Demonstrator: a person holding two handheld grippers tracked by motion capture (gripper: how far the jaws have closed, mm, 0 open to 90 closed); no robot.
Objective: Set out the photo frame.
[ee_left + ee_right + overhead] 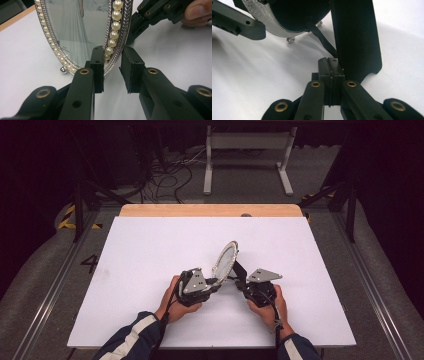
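Observation:
An oval picture frame (225, 260) with a silver rim and pearls (113, 32) stands tilted on small ball feet near the table's middle. My left gripper (112, 67) is shut on the frame's lower rim, one jaw on the glass side and one behind; in the high view this left gripper (217, 281) sits just left of the frame. The frame's dark back (294, 15) carries a black easel leg (357, 37) and a thin black strap (323, 38). My right gripper (330, 67) is shut beside the leg with the strap's end pinched between its pads.
A white board (150, 250) covers the table, with a wooden strip (210, 210) at the far edge. Beyond it, loose cables (165, 175) and a white metal stand (247, 142) sit on the floor. The person's hands hold both grippers close together.

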